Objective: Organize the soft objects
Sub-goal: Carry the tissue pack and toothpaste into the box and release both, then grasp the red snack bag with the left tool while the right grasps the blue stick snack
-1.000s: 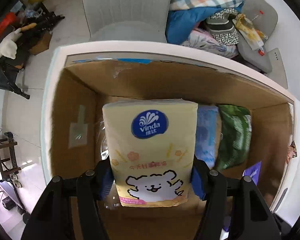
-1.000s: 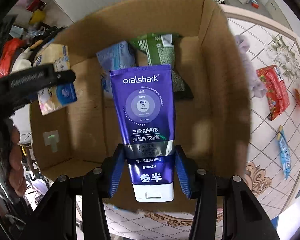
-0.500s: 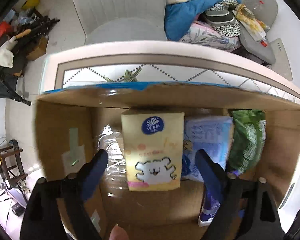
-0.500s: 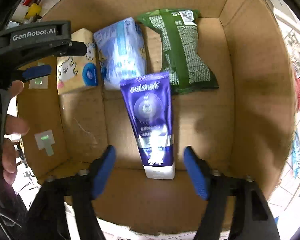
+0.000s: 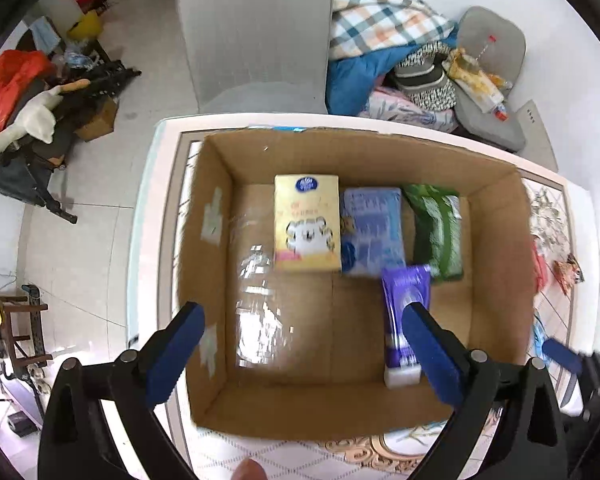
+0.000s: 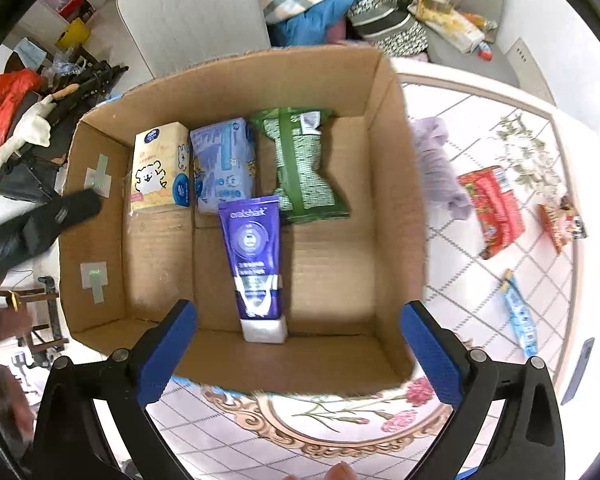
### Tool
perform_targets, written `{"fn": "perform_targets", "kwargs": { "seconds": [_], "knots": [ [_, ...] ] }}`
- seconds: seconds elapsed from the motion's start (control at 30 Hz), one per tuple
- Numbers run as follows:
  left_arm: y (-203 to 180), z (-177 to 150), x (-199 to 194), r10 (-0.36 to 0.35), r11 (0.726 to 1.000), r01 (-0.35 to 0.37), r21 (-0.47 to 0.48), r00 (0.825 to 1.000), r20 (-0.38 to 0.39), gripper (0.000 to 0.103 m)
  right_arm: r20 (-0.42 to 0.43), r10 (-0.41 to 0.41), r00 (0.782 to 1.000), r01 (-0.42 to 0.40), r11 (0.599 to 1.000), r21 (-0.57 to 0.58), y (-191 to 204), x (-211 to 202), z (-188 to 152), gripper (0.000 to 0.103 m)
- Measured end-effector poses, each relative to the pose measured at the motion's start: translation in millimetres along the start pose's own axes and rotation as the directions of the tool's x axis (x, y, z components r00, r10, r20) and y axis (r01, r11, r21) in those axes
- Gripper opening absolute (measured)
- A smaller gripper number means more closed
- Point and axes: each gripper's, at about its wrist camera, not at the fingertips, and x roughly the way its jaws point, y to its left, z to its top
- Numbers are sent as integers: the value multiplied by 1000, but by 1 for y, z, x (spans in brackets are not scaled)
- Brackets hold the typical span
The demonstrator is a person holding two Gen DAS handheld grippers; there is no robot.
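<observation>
Both the left gripper (image 5: 300, 346) and right gripper (image 6: 299, 342) have just been opened empty above the brown cardboard box (image 6: 396, 184), where the purple toothpaste tube (image 6: 254, 254) lies, so its rim could be snagged if either is swung sideways too low.

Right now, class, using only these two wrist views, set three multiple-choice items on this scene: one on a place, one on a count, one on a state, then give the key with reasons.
1. Where does the purple tube lie?
A. On the table beside the red packet
B. In the cardboard box
C. On the grey chair

2. How many items lie in the box?
A. Two
B. Six
C. Four

3. How do the jaws of the right gripper stand?
A. Wide open, empty
B. Shut on the tube
C. Shut on the green pack

Key: B, the tube lies on the box floor; C, yellow tissue pack, blue pack, green pack and tube; A, nothing sits between its pads.
</observation>
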Motion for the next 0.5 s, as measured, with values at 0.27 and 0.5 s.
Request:
{"fn": "perform_targets", "kwargs": {
  "seconds": [0.27, 0.5],
  "knots": [
    [-1, -56, -67, 36, 999, -33, -29, 993, 110, 101, 121, 1, 993, 5, 999, -52, -6, -55, -39, 103],
    [-8, -90, -109, 72, 997, -66, -39, 983, 171, 101, 203, 56, 978, -39, 995, -88, -7, -111, -74, 103]
  ]
}}
